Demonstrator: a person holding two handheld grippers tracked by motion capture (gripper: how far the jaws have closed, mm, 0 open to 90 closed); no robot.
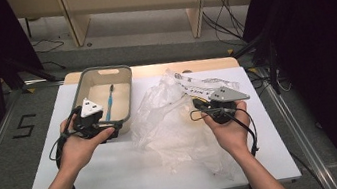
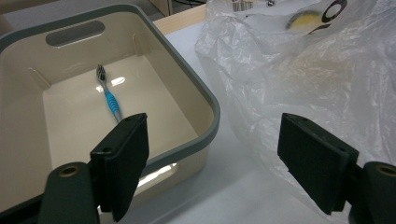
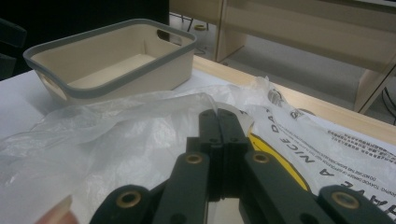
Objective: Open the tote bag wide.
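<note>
Item 1: plastic bag [image 1: 175, 118], translucent, crumpled, printed on its far right part; lies on the white tabletop [image 1: 117, 168] at centre, just right of the bin. A yellow thing shows dimly through the film at its far side; what it is cannot be told.

Item 2: bin [image 1: 127, 88], cream with grey rim, far left of centre. Contents: one toothbrush [image 1: 109, 103], blue grip, lying flat on the bin floor.

Item 3: left hand-held gripper [image 1: 94, 123], at the bin's near edge, jaws spread wide and holding nothing; the left gripper view looks between them at the bin's near right corner and the bag.

Item 4: right hand-held gripper [image 1: 203, 103], resting over the bag's right part, jaws pressed together; whether a fold of film is caught between them cannot be told.

Step in hand, judged: emptying the bag into the bin, toothbrush already transferred. Next move likely calls for opening the bag mouth and reaching in with the spread gripper.
</note>
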